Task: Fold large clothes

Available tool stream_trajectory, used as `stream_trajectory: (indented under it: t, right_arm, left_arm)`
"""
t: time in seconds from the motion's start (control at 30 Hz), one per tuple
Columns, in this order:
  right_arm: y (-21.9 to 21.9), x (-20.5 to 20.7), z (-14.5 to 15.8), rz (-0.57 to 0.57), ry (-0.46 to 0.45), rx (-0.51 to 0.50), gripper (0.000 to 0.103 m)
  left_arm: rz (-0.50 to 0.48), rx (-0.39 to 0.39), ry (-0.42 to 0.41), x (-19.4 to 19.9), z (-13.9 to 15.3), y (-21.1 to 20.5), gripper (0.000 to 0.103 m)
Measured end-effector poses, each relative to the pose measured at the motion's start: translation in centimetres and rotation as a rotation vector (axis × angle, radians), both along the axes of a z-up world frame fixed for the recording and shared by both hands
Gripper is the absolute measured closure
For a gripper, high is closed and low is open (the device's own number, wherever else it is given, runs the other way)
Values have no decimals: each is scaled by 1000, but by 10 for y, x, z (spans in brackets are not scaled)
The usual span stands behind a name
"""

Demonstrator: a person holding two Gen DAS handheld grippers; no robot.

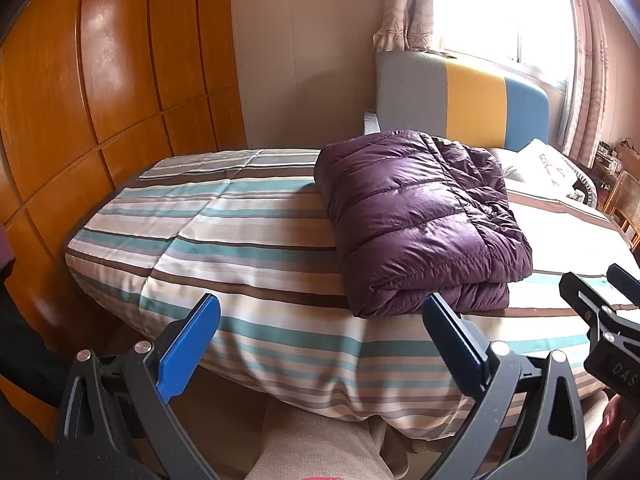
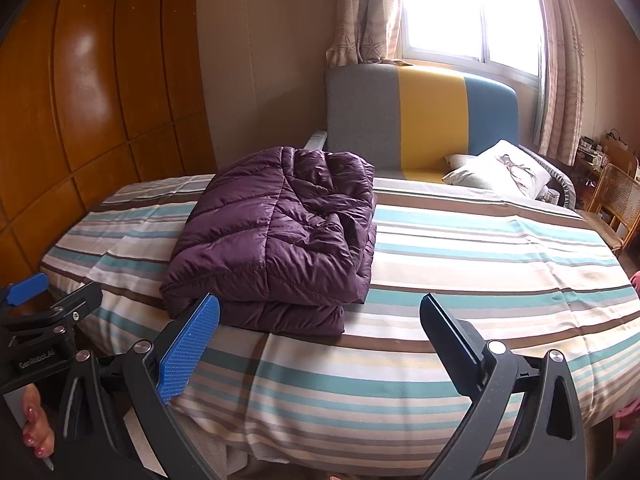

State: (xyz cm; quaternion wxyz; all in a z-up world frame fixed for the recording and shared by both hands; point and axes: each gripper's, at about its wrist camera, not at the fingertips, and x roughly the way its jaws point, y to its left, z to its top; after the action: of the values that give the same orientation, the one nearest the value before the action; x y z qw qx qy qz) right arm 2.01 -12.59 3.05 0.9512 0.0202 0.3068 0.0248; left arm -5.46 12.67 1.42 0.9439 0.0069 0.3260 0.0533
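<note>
A purple puffer jacket (image 1: 420, 220) lies folded in a thick rectangle on the striped bed (image 1: 240, 248), near the bed's front edge. It also shows in the right wrist view (image 2: 276, 240). My left gripper (image 1: 320, 320) is open and empty, held just off the bed's front edge, short of the jacket. My right gripper (image 2: 320, 320) is open and empty, also off the front edge, to the right of the jacket. The right gripper shows at the right edge of the left wrist view (image 1: 600, 300). The left gripper shows at the left edge of the right wrist view (image 2: 40, 304).
A wooden wardrobe (image 1: 100, 100) stands to the left of the bed. A grey, yellow and blue headboard (image 2: 420, 120) and a white pillow (image 2: 500, 172) are at the far end. A wicker chair (image 2: 616, 204) stands at the right. A window with curtains (image 2: 460, 8) is behind.
</note>
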Motion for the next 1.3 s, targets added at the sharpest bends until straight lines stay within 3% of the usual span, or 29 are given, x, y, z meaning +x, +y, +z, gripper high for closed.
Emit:
stream_trajectory:
  t: [1.3]
  right_arm:
    - [-2,3,-5,2,30,10,3]
  left_arm:
    - [-16,-23,32,4,-9,2,2]
